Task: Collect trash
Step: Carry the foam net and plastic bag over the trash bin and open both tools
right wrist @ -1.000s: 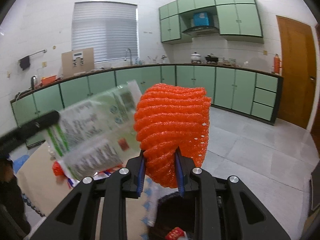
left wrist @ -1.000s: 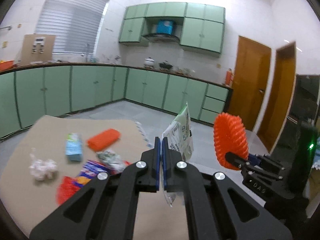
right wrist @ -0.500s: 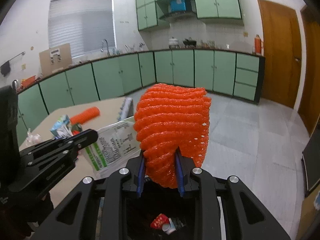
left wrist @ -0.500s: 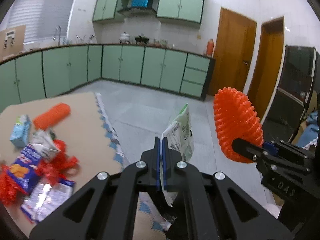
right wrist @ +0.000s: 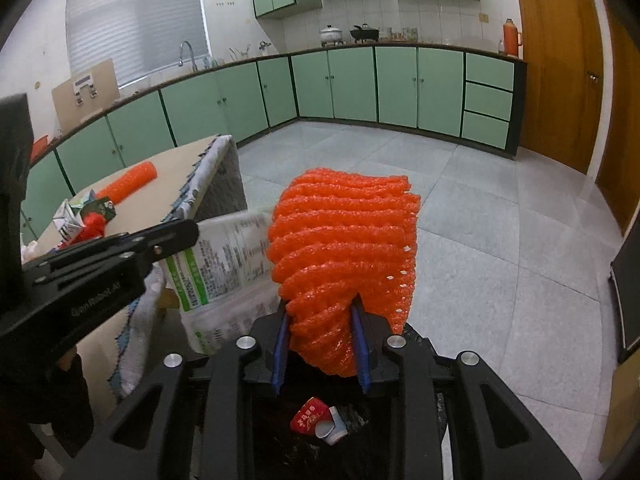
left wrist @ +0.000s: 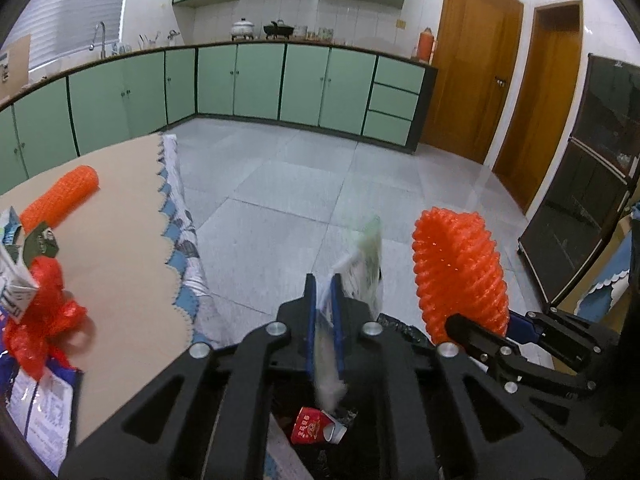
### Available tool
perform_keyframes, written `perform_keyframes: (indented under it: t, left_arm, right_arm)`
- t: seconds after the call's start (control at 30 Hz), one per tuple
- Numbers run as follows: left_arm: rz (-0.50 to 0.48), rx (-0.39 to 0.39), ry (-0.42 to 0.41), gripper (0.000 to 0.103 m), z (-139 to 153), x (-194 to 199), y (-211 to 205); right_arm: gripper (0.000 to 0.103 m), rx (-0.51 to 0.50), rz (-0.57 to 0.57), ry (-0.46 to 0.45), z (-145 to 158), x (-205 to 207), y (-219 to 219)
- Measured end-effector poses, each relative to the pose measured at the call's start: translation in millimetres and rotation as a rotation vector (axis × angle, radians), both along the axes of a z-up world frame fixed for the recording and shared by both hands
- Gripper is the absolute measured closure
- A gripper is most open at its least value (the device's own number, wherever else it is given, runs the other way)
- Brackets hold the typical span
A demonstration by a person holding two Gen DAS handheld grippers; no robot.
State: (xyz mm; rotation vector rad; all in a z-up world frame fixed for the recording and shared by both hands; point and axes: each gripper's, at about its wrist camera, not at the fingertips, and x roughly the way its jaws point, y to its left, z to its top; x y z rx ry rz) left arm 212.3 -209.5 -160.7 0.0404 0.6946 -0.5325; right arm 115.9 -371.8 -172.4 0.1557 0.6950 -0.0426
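Two orange net rolls (left wrist: 60, 199) on table, L-cam only.

Legible text is sparse. The side of the left gripper (right wrist: 176, 236), seen from the right wrist view, carries embossed lettering that reads roughly "GenRobot.AI", low contrast. The white-and-green wrapper (right wrist: 224, 264) between its fingers shows dense small print in green and black blocks; characters too small and blurred to read. The red paper cup (right wrist: 310, 420) lying in the black bin (right wrist: 360, 420) bears gold characters, not readable. Packets on the desk (left wrist: 120, 264) show print, illegible.
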Motion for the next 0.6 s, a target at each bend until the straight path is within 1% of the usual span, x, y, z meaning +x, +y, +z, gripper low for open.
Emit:
perform_keyframes:
  t: [0.03, 0.1, 0.17, 0.23, 0.27, 0.33, 0.4, 0.43, 0.5, 0.53, 0.57, 0.6]
  left_arm:
    - [-0.004, 0.002, 0.008, 0.093, -2.1, 1.8, -1.0]
    - [-0.007, 0.005, 0.015, 0.085, -4.6, 2.2, -2.9]
    - [-0.005, 0.003, 0.022, 0.08, -6.3, 3.3, -3.5]
    - [-0.001, -0.002, 0.025, 0.079, -6.0, 4.2, -1.5]
    - [0.002, -0.005, 0.025, 0.078, -4.8, 3.3, -0.5]
    - [0.009, -0.013, 0.017, 0.072, 1.0, 0.1, 2.0]
    - [0.019, -0.017, -0.009, 0.062, 9.6, -3.6, 8.1]
    - [0.024, -0.014, -0.031, 0.06, 15.6, -6.9, 13.0]
    - [0.031, -0.01, -0.054, 0.05, 23.5, -11.1, 20.2]
    - [0.038, -0.006, -0.068, 0.049, 29.0, -14.4, 26.1]
    - [0.044, -0.005, -0.075, 0.045, 32.9, -16.9, 30.9]
    - [0.058, -0.009, -0.082, 0.039, 38.1, -20.1, 38.9]
  right_arm:
    - [0.072, 0.004, 0.002, 0.006, -2.7, 1.7, -0.7]
    - [0.066, 0.006, 0.001, 0.013, -5.5, 4.2, -2.1]
    - [0.066, 0.007, 0.002, 0.018, -7.8, 6.2, -2.8]
    - [0.064, 0.005, -0.002, 0.019, -7.5, 6.8, -4.7]
    - [0.061, 0.005, -0.005, 0.019, -6.6, 7.5, -5.3]
    - [0.057, 0.007, -0.016, 0.012, -4.1, 6.7, -6.4]
    - [0.05, 0.008, -0.027, 0.002, 0.1, 4.4, -7.1]
    - [0.047, 0.01, -0.034, -0.004, 3.5, 3.0, -6.6]
    - [0.033, 0.01, -0.045, -0.023, 11.3, -0.3, -4.1]
    - [0.029, 0.007, -0.049, -0.034, 15.6, -1.7, -3.0]
    - [0.023, 0.001, -0.055, -0.054, 23.1, -4.6, -0.5]
    - [0.019, -0.001, -0.059, -0.071, 29.3, -7.3, 1.6]
